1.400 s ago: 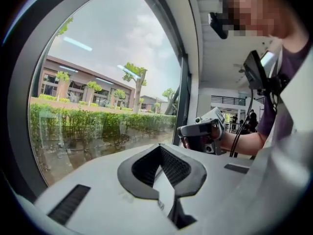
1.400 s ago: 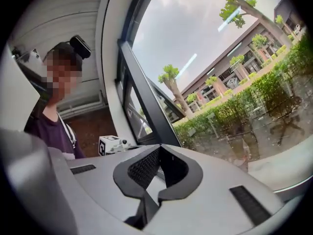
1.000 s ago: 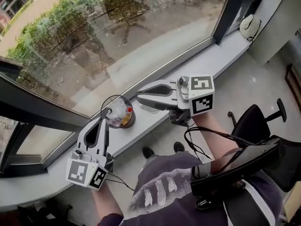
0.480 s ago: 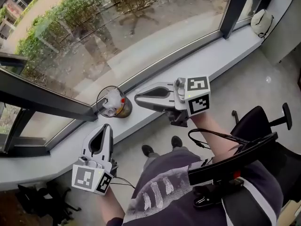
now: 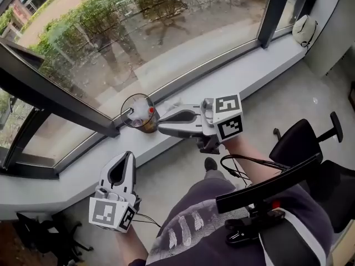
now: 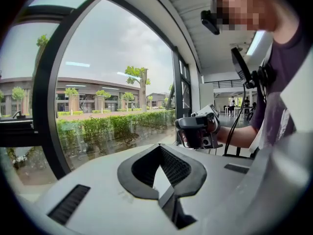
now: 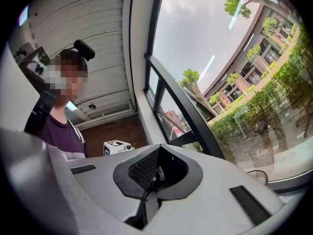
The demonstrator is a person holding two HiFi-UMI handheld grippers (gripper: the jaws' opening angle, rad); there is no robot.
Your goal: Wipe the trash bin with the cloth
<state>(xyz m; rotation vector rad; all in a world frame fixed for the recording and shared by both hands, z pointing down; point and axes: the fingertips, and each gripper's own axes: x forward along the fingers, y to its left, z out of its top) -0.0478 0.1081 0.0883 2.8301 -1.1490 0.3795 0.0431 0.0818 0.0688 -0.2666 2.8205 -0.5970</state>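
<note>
No words, numbers or brand names can be read anywhere in the views. Black-and-white square code markers [image 5: 229,103] are carried on the left gripper [image 5: 128,156] and the right gripper [image 5: 161,127], but no letters or digits are contained in them. A pale print [image 5: 186,227] is seen on the front of the person's dark shirt [image 5: 213,199], and it is too small and creased to be made out as text.
</note>
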